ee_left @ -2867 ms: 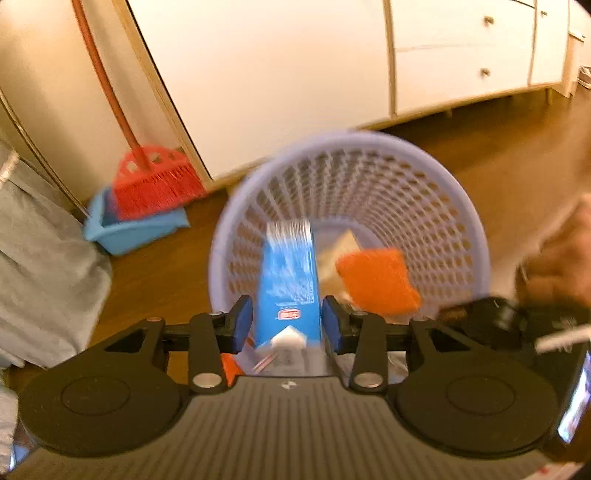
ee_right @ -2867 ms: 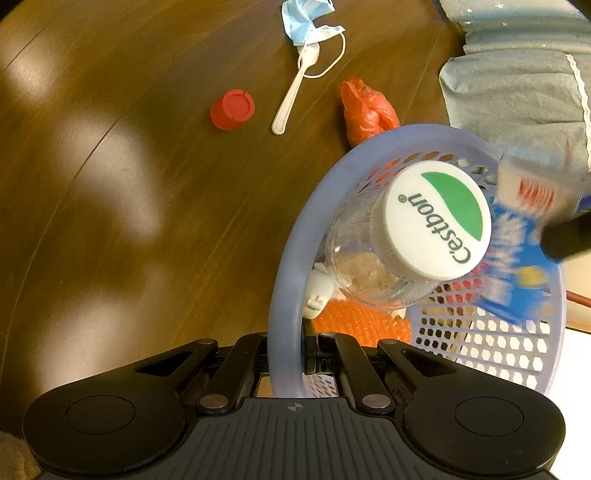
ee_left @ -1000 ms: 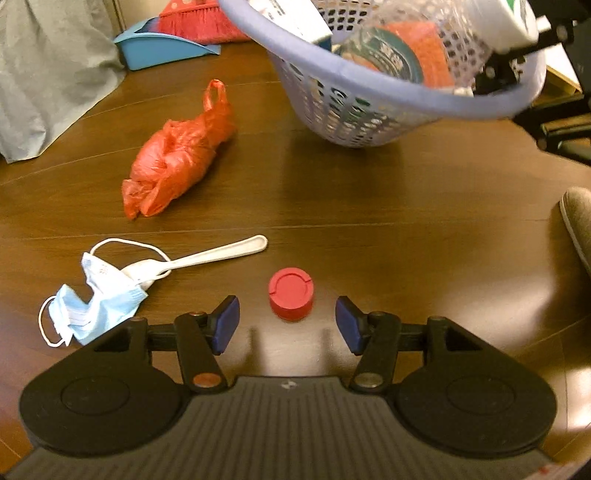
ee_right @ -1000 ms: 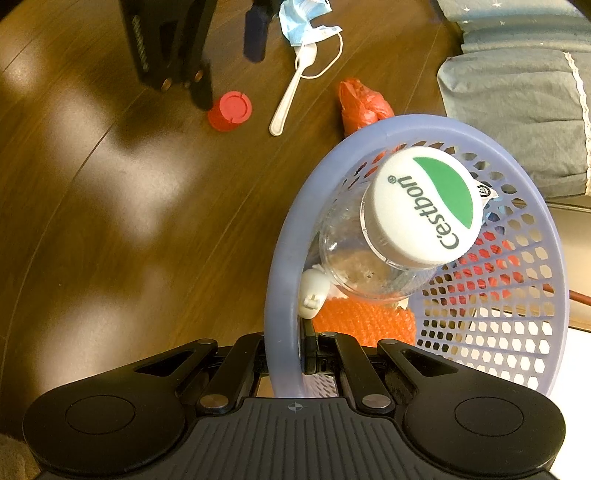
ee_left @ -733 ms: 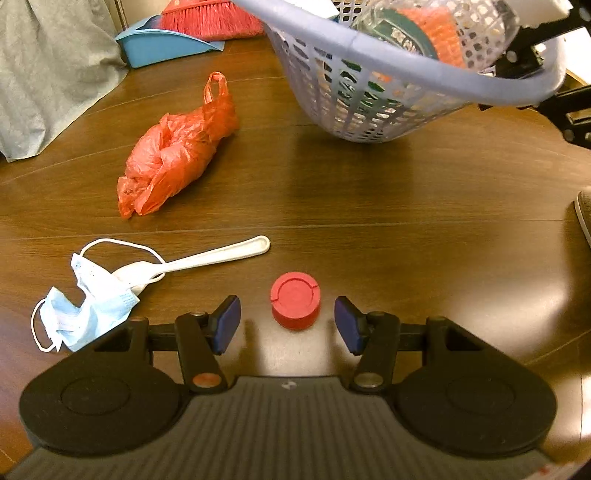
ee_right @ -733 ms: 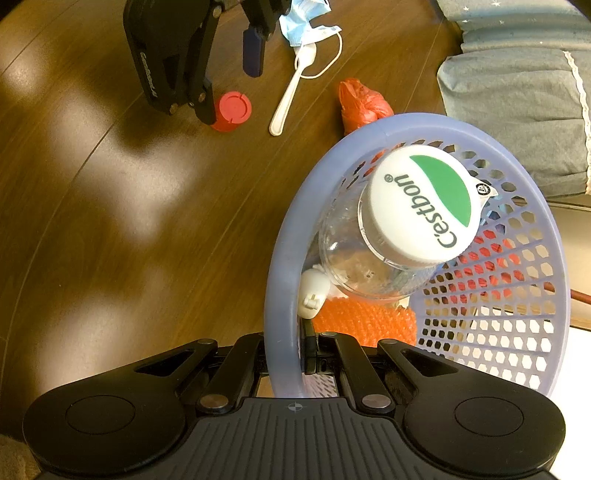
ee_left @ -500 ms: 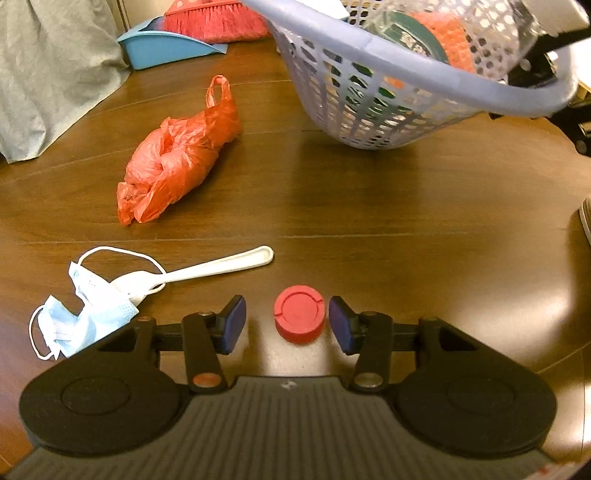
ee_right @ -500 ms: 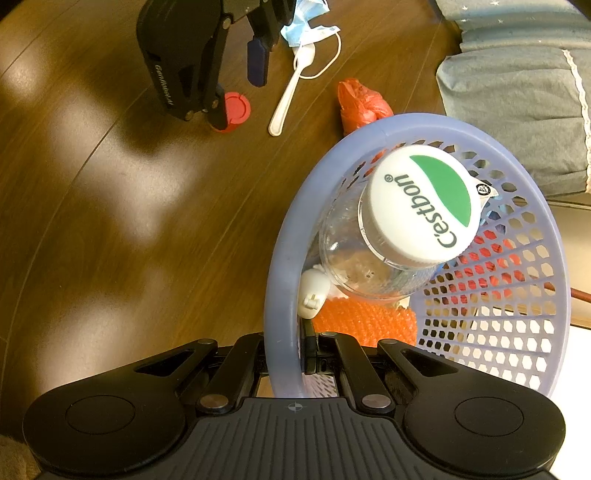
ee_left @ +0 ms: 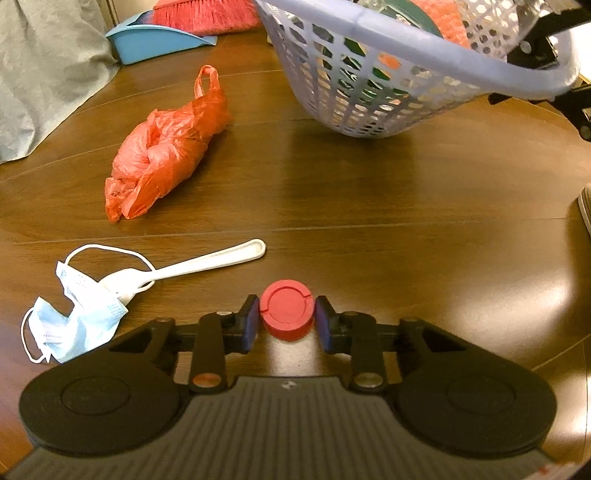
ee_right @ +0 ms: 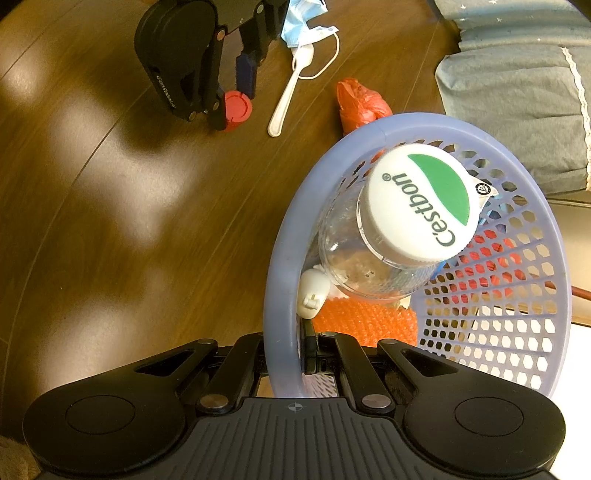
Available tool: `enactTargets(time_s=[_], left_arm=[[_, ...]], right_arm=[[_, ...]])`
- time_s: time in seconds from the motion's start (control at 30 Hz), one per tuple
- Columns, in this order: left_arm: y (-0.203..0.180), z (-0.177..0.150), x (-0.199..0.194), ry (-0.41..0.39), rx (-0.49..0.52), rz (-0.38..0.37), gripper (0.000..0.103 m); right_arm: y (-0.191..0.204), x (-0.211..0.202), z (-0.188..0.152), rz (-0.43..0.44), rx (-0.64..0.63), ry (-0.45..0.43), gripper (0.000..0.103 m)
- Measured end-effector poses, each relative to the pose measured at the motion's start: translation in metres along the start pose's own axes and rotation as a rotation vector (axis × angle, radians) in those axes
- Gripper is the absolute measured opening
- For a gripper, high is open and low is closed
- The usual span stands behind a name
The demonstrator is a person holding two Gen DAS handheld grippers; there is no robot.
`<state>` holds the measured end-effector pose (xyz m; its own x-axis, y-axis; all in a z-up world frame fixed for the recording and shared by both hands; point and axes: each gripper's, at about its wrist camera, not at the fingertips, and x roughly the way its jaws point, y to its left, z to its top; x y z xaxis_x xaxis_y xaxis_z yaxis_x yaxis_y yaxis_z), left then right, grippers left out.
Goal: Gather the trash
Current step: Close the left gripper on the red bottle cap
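Left gripper clamps the red cap between its pads; right gripper pinches the basket rim ahead.

A home: wooden floor, broom in dustpan, frilled bedding

Under my tongs is a dark wooden floor with glossy planks. On it lie a red cap, a white plastic spoon with its bowl tucked against a crumpled blue face mask, and a knotted orange plastic bag. A blue dustpan sits near the far edge beside grey cloth.
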<state>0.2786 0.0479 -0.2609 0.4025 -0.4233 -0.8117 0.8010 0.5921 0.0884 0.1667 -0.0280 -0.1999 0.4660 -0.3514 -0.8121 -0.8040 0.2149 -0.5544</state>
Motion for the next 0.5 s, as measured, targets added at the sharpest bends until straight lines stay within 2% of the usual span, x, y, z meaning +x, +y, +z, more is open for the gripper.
enactTargets(time_s=[0.27, 0.5], left_arm=[[0.002, -0.001, -0.004, 0.0, 0.006, -0.01, 0.027], [0.008, -0.004, -0.031, -0.028, 0.052, -0.011, 0.026]], right_arm=[[0.0, 0.0, 0.0, 0.002, 0.002, -0.001, 0.0], [-0.002, 0.001, -0.001, 0.002, 0.004, -0.003, 0.0]])
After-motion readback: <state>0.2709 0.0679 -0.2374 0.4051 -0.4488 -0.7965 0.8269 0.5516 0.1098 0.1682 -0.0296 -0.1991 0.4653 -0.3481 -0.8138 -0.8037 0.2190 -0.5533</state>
